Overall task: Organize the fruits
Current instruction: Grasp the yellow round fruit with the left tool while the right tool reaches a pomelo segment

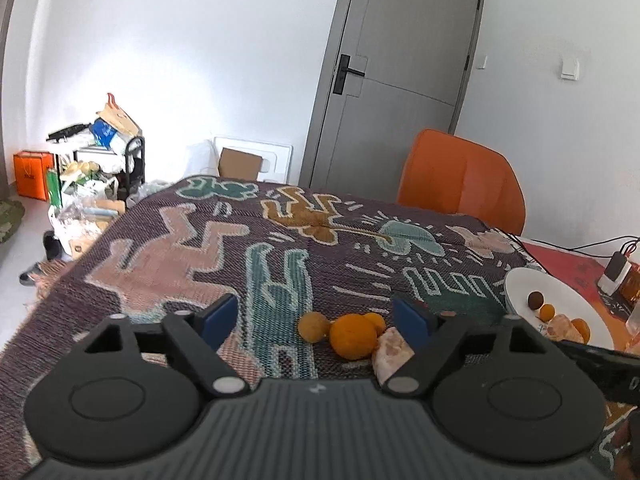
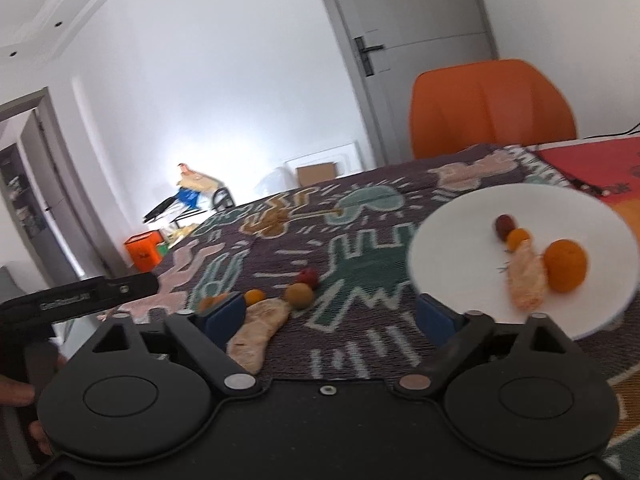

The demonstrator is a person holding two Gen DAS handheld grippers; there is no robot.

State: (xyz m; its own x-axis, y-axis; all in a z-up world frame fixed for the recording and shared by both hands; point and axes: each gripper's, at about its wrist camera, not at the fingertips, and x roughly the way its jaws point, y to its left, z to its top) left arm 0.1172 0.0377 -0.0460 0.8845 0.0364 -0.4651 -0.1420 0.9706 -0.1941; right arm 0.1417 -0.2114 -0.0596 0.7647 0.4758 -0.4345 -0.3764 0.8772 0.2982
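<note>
Left hand-held gripper [image 1: 314, 318]: jaws apart, nothing between the pads. Right hand-held gripper [image 2: 332, 316]: jaws apart too, empty.

Loose fruit sits on the patterned cloth [image 1: 168, 248] covering the tabletop, in a small cluster just ahead of my left gripper and slightly toward its right finger. Nearest and biggest there: an orange [image 1: 353, 336], round, no long axis to fuss over. Touching or nearly touching it: a yellowish round fruit [image 1: 313, 326] on its left, a smaller orange fruit [image 1: 375, 321] behind, and a pale peeled segment [image 1: 390, 354] low by my right finger, partly hidden by the linkage.

From the right wrist the same cluster lies ahead and to the left, by that gripper's left finger. The pale segment [image 2: 260, 330] is long, its axis running away from me and slanting right; beyond it the yellowish fruit, a small red fruit [image 2: 308, 277], and small orange ones.

White plate [image 2: 448, 240]: right of the cluster, just ahead of my right gripper's right finger. On it: a dark round fruit [image 2: 502, 226], a small orange fruit [image 2: 519, 239], a pale segment [image 2: 526, 276], a larger orange [image 2: 566, 266].

Judgement: left gripper is nearer and squarer to the orange; the plate is nearer the right.
</note>
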